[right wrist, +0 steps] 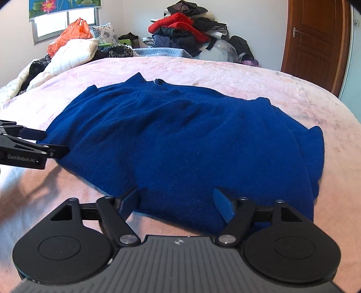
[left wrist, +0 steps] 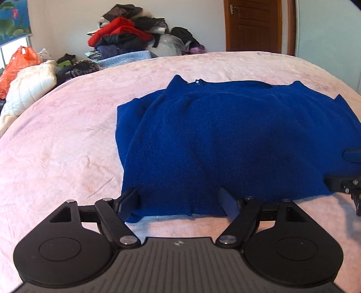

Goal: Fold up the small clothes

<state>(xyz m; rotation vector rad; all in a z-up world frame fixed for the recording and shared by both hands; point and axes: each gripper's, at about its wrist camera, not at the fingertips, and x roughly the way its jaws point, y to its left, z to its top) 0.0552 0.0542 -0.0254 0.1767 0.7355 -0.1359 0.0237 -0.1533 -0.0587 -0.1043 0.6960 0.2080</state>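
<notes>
Beyond, heaped clothes (right wrist: 187, 29), orange bag (right wrist: 72, 33) and white quilt (right wrist: 70, 56) seen along far edge of pink bed (left wrist: 56, 135); wooden door (right wrist: 315, 40) noted at right. Blue sweater (left wrist: 225, 135) laid flat mid-bed. Left gripper (left wrist: 180, 202) and right gripper (right wrist: 178, 202) spread wide at near hem; nothing clamped, hem lying between fingers.

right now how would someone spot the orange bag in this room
Start at the pink bed and look past its far edge to the window. The orange bag sits below it, above a white quilt. It is the only shiny plastic thing there; the red clothes are cloth.
</notes>
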